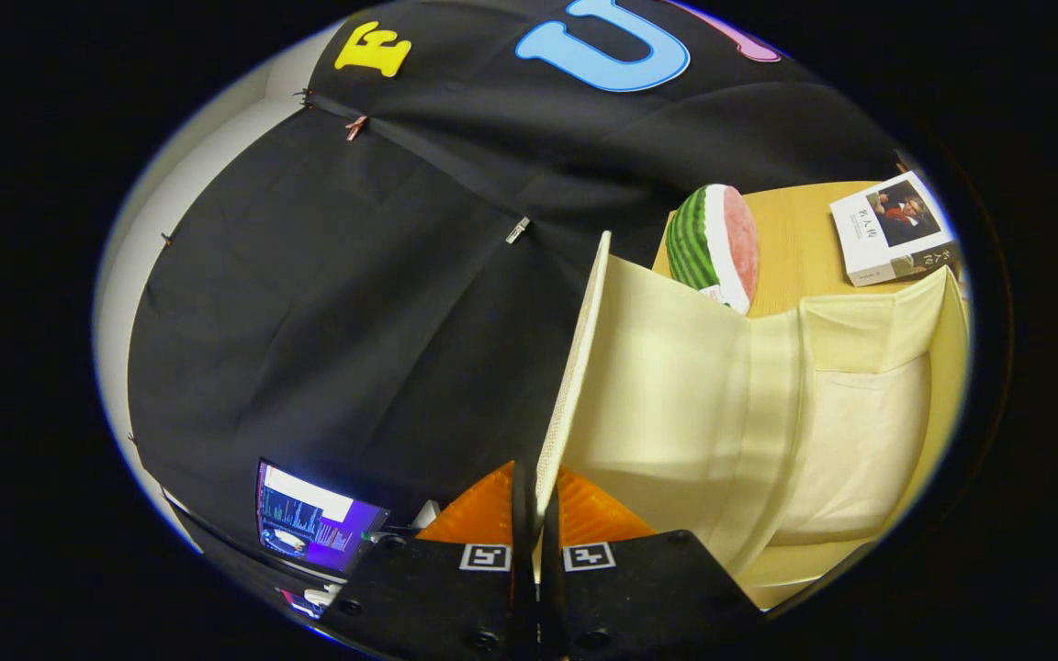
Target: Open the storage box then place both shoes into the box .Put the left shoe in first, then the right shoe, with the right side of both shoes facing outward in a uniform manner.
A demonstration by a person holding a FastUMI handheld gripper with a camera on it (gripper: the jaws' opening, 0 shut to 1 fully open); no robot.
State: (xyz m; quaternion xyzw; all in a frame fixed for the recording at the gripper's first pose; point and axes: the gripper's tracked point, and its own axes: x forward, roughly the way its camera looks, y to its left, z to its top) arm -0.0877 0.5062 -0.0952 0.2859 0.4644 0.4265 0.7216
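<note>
The gripper is right up close, its two fingers squeezed almost together with the thin edge of the box lid pinched between them, so it is clenched on that lid. The lid's lower end disappears down between the fingers, and how far it goes is hidden. From there the lid runs as a long narrow strip straight away from the fingers, lifted up on edge, its top corner ending against the black cloth wall. To one side of the lid lies the storage box, pale cream fabric, opened up, its soft inner walls folded and creased; its near corner and far side are cut off, so the whole shape is hard to judge. Down beside the fingers on the other side a lit screen glows, only partly in sight. Beyond the box, on a tan tabletop, a watermelon slice stands upright, and farther off a book lies flat, well apart from it.
</note>
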